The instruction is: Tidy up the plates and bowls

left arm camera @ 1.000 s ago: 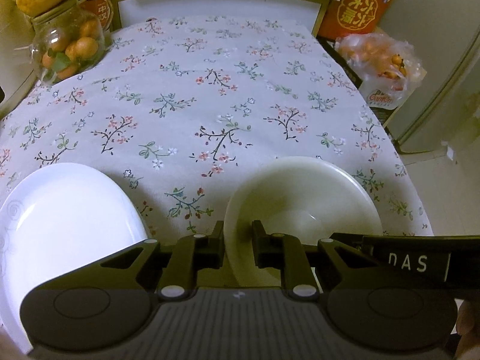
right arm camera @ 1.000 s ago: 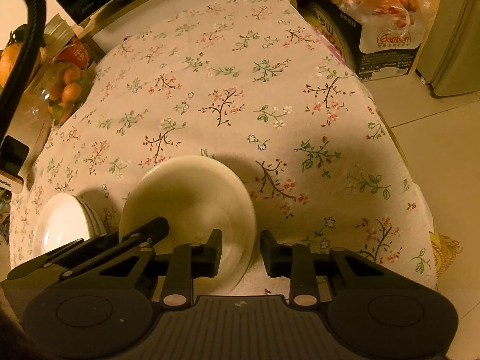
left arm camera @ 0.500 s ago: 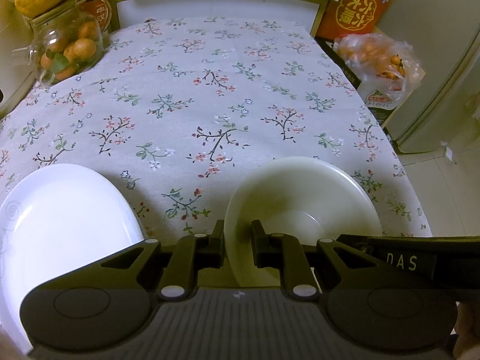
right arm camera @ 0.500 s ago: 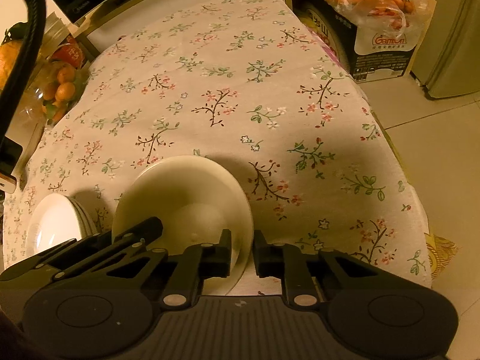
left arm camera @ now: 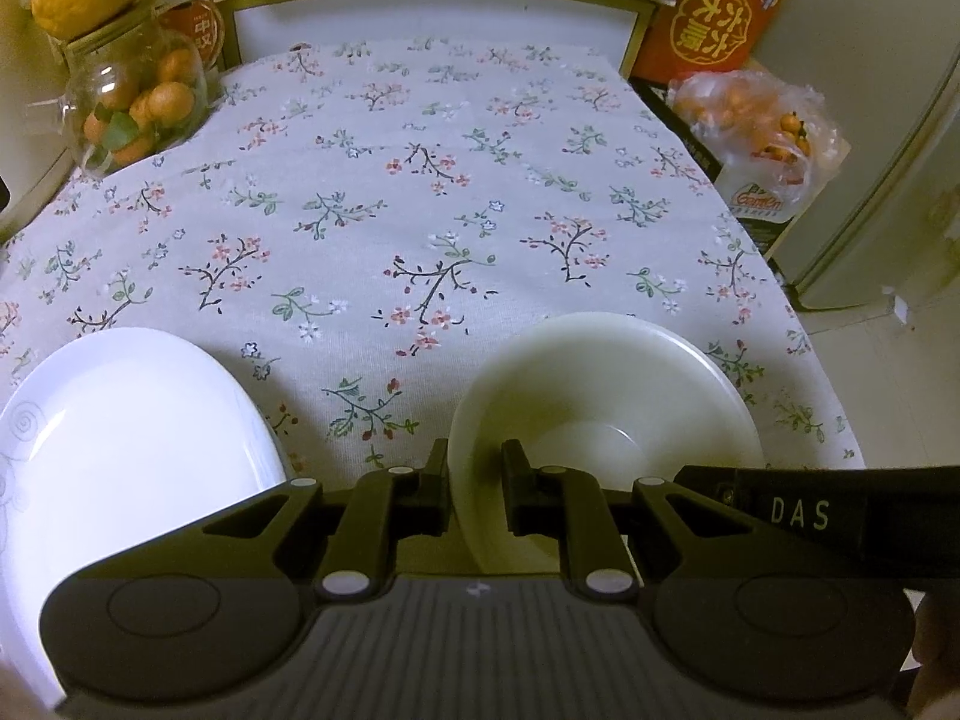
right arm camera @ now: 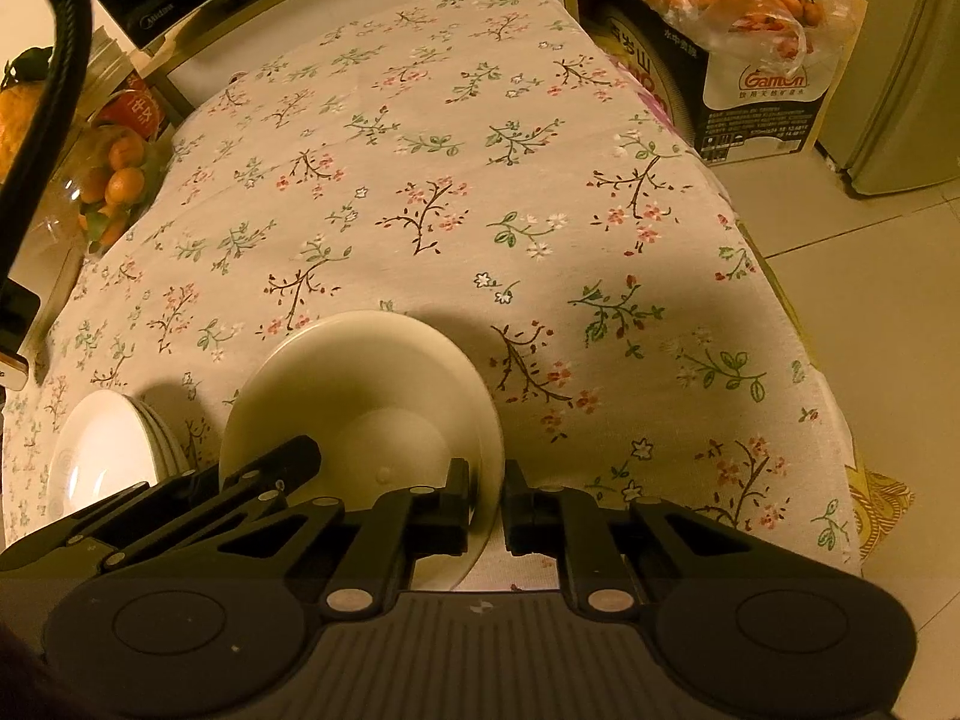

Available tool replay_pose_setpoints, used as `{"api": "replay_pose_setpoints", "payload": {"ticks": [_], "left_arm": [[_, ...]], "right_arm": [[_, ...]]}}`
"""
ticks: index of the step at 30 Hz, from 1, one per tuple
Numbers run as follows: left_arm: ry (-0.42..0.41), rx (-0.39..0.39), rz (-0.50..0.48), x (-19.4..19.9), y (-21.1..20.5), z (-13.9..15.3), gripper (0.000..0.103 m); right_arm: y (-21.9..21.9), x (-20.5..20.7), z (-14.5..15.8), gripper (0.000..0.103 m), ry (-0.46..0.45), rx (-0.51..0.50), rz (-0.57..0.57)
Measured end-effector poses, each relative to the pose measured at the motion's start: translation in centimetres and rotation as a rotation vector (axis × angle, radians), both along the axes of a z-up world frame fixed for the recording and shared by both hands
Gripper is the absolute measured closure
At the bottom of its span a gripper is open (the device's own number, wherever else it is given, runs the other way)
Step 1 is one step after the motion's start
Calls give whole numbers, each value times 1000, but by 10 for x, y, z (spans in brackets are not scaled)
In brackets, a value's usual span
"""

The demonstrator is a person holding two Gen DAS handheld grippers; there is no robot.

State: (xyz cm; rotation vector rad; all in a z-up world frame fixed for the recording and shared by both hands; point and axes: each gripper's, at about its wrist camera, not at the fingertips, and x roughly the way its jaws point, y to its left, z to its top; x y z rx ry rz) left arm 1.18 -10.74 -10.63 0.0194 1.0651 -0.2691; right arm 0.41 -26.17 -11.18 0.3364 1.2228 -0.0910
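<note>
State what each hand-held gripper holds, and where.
Both clamp the cream round bowl by its rim: left hand-held gripper on the left side, right hand-held gripper on the right.

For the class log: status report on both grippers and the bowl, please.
Left gripper shut on cream bowl rim; right gripper just closed on opposite rim. White plate stack beside it. Floral tablecloth ahead.

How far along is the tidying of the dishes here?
Partly done. A stack of white plates already sits at the table's left edge. In hand: both the left gripper and right gripper are clamped on opposite rims of the cream ceramic bowl, the right one having just closed. Left to do: move that bowl to its place; it still sits apart on the floral tablecloth.
</note>
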Motion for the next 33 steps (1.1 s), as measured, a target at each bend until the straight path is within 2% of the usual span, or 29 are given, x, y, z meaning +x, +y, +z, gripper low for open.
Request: {"api": "replay_pose_setpoints", "payload": {"ticks": [22, 33], "left_arm": [[-5, -17, 3, 2, 0, -4, 84], [-5, -24, 8, 1, -2, 2, 86]], "right_arm": [[-1, 1, 0, 94, -4, 4, -8], [-3, 0, 5, 94, -24, -4, -18]]}}
